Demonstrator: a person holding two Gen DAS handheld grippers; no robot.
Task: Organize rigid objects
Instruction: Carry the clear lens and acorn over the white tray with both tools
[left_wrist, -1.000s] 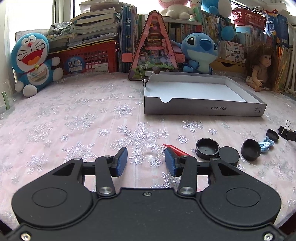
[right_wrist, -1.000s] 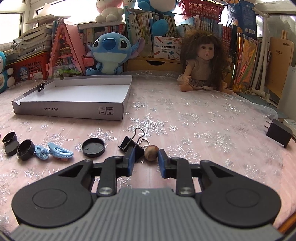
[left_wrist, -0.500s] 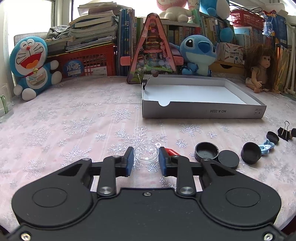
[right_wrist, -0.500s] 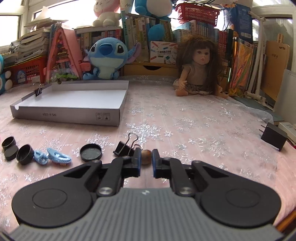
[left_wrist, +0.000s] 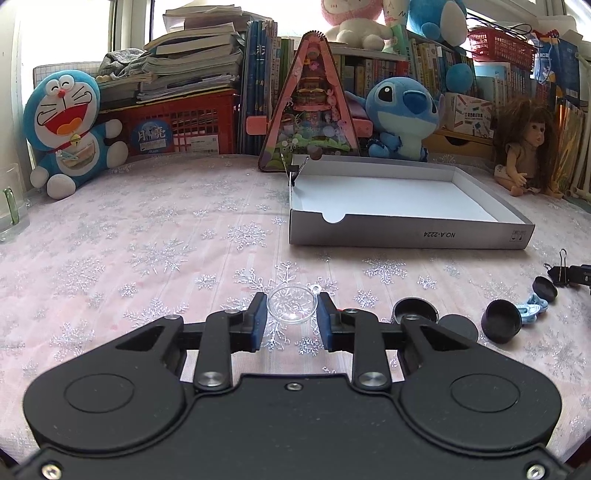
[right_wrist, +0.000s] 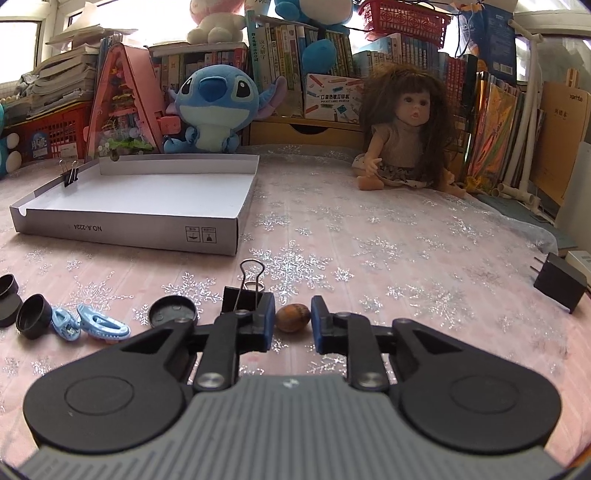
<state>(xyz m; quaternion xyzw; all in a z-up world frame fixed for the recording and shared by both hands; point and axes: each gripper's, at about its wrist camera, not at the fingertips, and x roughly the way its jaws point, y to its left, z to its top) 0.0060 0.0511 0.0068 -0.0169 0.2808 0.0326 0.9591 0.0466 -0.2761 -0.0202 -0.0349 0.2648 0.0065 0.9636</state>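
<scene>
— Pink snowflake-print cloth (left_wrist: 155, 254) covers the table; books, red baskets and plush toys line the back edge. Report on the left side.

— Left gripper (left_wrist: 291, 314) sits low over the cloth with a clear round dish (left_wrist: 292, 304) between its blue pads. Both pads appear to touch the dish rim, so I record it as clamped on the dish. To its right lie black caps (left_wrist: 415, 312), touching one another, and a further black cup (left_wrist: 503, 325) beside a pale blue clip (left_wrist: 533, 304).

— Right side?

— Right gripper (right_wrist: 293, 320) brackets a small brown nut-like ball (right_wrist: 292, 318). A gap shows between the ball and the right pad; the left pad looks just beside it. Fingers parted, nothing grasped. A black binder clip (right_wrist: 240, 295) stands just left of the left finger, and a black lid (right_wrist: 171, 311) lies further left.

— Destination?

— Shallow white cardboard tray (right_wrist: 129, 230) sits well beyond both grippers. Its floor looks bare; one binder clip (right_wrist: 69, 173) is fastened on its left wall. A doll (right_wrist: 404, 133) sits to the right of it.
</scene>
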